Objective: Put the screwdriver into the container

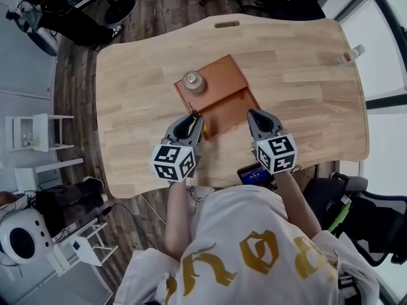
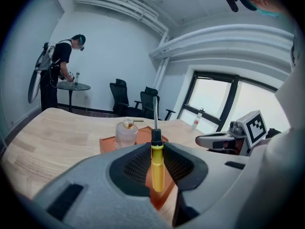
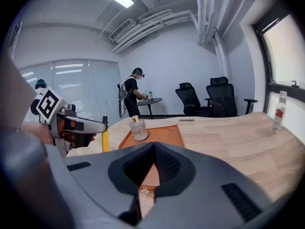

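Note:
A screwdriver (image 2: 157, 168) with a yellow handle stands upright between the jaws of my left gripper (image 2: 157, 147), its metal shaft pointing up. The pads press on the handle. In the head view this left gripper (image 1: 193, 117) hovers at the near left corner of an orange-brown tray (image 1: 226, 75) in the middle of the wooden table. A small glass bottle (image 1: 193, 81) with a gold cap stands on the tray's far left part. My right gripper (image 1: 253, 114) hangs at the tray's near right corner. In its own view the right gripper (image 3: 154, 144) has its jaws together with nothing between them.
A clear plastic bottle (image 1: 351, 54) stands near the table's far right edge. A small lit screen (image 1: 254, 172) sits by the near edge under my right hand. A person (image 2: 59, 75) stands at a round side table, and office chairs (image 3: 217, 97) line the back wall.

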Demonstrator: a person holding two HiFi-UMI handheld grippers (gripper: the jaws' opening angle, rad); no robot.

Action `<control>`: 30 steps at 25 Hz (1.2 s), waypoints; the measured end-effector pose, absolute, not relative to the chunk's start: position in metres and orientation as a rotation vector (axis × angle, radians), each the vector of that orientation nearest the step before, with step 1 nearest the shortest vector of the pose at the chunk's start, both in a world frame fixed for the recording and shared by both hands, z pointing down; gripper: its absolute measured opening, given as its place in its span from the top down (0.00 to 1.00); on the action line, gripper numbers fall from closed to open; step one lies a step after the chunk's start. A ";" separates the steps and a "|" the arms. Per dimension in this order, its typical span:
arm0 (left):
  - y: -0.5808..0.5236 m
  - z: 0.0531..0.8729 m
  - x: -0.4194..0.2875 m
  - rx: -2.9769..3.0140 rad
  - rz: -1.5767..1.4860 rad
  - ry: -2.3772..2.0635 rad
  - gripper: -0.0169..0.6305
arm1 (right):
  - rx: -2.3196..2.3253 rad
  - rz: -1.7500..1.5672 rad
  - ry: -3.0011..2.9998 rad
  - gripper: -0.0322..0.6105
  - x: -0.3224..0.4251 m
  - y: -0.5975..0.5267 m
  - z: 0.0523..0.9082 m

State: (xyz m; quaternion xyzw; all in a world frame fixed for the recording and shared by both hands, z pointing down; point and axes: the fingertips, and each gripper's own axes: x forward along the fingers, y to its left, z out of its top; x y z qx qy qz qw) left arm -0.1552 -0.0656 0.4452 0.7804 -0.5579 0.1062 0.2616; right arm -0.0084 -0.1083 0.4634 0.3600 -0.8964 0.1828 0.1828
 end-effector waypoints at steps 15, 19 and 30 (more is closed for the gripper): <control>-0.074 0.492 -0.148 2.076 0.425 -1.425 0.85 | 1.081 0.620 -2.476 0.94 0.006 -0.124 0.494; -0.074 0.502 -0.146 2.065 0.437 -1.402 0.85 | 1.078 0.658 -2.469 0.94 0.007 -0.125 0.499; -0.078 0.529 -0.133 2.066 0.509 -1.304 0.85 | 1.085 0.604 -2.437 0.94 0.009 -0.125 0.513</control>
